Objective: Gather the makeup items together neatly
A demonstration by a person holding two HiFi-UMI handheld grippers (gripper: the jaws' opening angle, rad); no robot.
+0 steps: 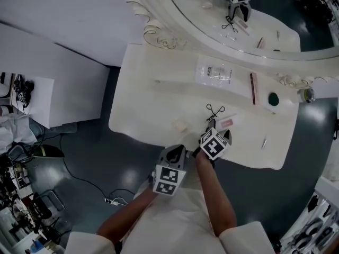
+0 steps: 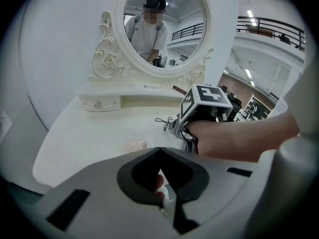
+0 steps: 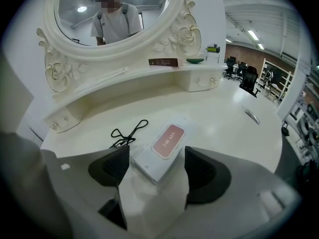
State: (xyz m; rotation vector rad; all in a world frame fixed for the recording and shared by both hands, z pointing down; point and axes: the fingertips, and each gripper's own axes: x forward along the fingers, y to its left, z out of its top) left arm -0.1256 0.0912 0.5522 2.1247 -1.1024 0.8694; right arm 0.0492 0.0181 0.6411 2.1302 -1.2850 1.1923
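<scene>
1. Standing wide open, the right tongs [image 3: 158,164] straddle the near end of a flat white box with a pink label [image 3: 168,139]. The box lies flat on the white counter [image 1: 153,99]. The pads sit just beside its long edges and are not clamped on it.
2. A black eyelash curler [image 3: 128,132] lies just beside the box, to its upper left in the right gripper view.
3. The left tongs [image 2: 159,156] hang at the counter's front edge, low in the centre of the head view and left of the right tongs. Their jaws are drawn together at the tips. A small pinkish-white bit shows in the narrow slit behind the tips, but what it is cannot be told.
4. A pale puff [image 1: 181,125] sits alone on the counter near the front edge. In the head view it is left of the box and apart from it.
5. Thin metal tweezers [image 1: 264,142] lie toward the counter's right end, well apart from the box and the curler.
6. Several things rest on the raised shelf below the oval mirror [image 1: 238,15]. A clear labelled packet [image 1: 214,73] is near the middle. To its right come a slim brown box [image 1: 253,87] and a green dish [image 1: 273,99]. A small jar [image 1: 307,94] stands at the far right.
</scene>
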